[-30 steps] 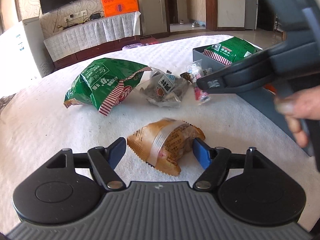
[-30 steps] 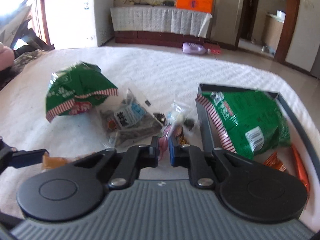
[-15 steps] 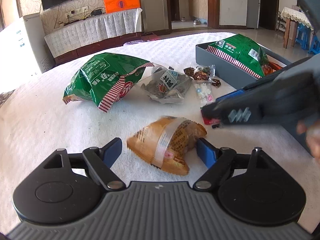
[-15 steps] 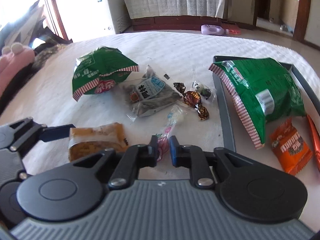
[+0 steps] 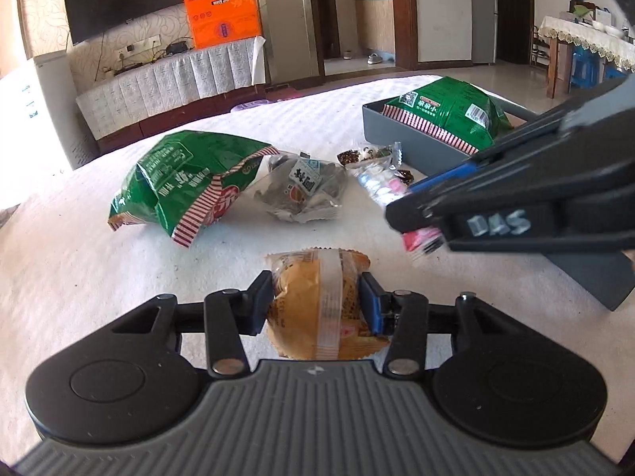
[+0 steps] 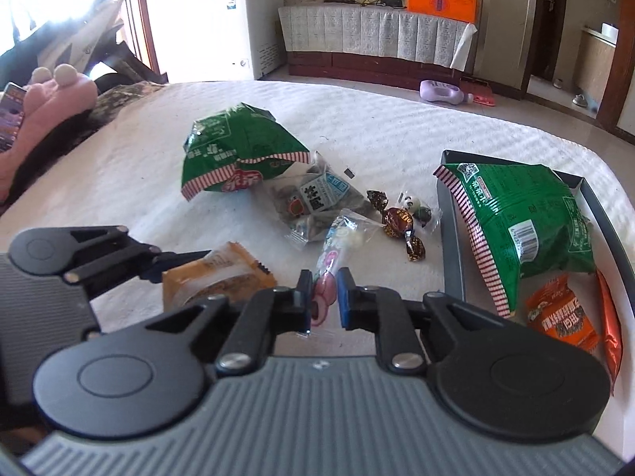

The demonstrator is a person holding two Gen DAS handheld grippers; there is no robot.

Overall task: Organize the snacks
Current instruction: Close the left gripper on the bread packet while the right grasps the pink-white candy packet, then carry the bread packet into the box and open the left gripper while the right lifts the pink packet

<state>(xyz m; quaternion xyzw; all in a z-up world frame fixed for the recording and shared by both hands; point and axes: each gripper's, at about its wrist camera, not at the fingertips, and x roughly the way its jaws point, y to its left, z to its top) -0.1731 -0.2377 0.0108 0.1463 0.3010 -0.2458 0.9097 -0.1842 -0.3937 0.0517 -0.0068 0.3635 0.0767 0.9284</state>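
Observation:
An orange cake packet (image 5: 313,317) lies on the white quilt between the fingers of my left gripper (image 5: 317,297). Its jaws are closing and both pads press the packet's sides. The same packet (image 6: 222,273) shows in the right wrist view, with the left gripper (image 6: 178,261) at its left side. My right gripper (image 6: 322,297) is shut on the pink end of a long clear candy packet (image 6: 341,238), whose far end trails toward the quilt. In the left wrist view the right gripper (image 5: 408,206) reaches in from the right, holding the candy packet (image 5: 381,182).
A grey tray (image 6: 452,238) at the right holds a green bag (image 6: 524,222) and orange packets (image 6: 563,313). On the quilt lie another green bag (image 6: 238,150), a clear packet of dark snacks (image 6: 317,202) and wrapped chocolates (image 6: 397,218). A pink plush (image 6: 43,107) sits far left.
My left jaws have come together from wide apart onto the cake packet. The right gripper has drawn back and up a little with the candy packet's end in it.

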